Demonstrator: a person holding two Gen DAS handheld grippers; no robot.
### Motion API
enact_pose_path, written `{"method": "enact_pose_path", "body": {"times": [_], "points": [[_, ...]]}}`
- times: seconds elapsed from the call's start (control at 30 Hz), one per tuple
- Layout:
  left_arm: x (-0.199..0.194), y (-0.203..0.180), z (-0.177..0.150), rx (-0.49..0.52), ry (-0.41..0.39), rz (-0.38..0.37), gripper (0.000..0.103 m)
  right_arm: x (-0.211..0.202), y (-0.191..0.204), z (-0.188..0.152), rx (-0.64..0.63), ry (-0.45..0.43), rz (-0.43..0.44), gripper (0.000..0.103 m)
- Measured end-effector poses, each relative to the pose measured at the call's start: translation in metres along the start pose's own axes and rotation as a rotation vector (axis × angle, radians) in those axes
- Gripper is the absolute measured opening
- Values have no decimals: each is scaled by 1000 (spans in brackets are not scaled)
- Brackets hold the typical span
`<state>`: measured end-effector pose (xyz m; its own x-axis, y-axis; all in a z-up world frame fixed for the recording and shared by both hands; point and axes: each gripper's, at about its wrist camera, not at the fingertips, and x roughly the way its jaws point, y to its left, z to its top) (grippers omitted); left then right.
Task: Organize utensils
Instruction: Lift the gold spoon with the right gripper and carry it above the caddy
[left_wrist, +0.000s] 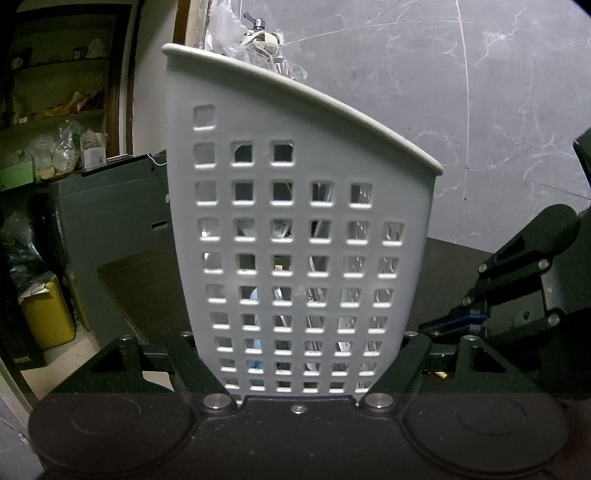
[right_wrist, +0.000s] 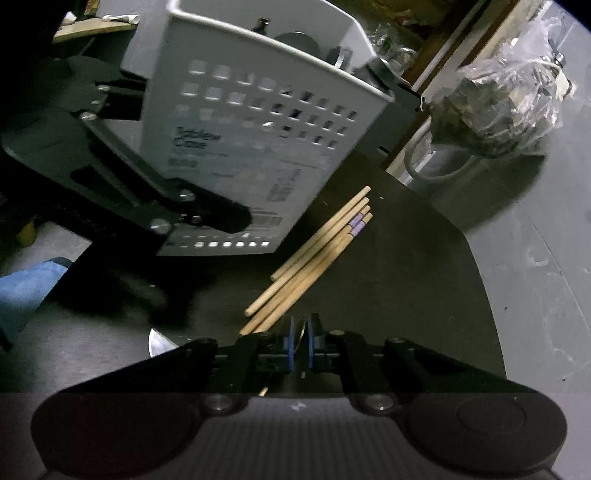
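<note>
Left wrist view shows the left claw (left_wrist: 297, 363) clamped on the base of a white perforated utensil holder (left_wrist: 295, 229), which stands tilted, with pale utensils dimly visible through its holes. Right wrist view shows the right claw (right_wrist: 300, 345) clenched, blue pads (right_wrist: 291, 343) nearly touching with something thin between them; what it is cannot be told. Just ahead, a bundle of wooden chopsticks (right_wrist: 314, 254) lies on the dark desk (right_wrist: 424, 277) beside the holder.

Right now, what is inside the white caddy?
Through the caddy's holes: shiny metal pieces and something blue low down. Dark rounded shapes poke above its rim. Its wall hides what they are.
</note>
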<state>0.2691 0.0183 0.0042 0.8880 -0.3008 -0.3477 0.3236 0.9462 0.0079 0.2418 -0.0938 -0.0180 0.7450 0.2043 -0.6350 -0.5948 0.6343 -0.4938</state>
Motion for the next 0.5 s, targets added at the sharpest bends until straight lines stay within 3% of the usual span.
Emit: {"method": "enact_pose_path", "body": {"times": [0.17,0.4,0.5], "points": [[0,0,0,0,1,-1,77,0,8,0,-9,6,-8,6],[-1,-1,1,2,2,-1,77,1,-18,-5,182,17,27,4],[-1,-2,1,3,2,0,77,-6,-33,-8,253,-26,25,4]]}}
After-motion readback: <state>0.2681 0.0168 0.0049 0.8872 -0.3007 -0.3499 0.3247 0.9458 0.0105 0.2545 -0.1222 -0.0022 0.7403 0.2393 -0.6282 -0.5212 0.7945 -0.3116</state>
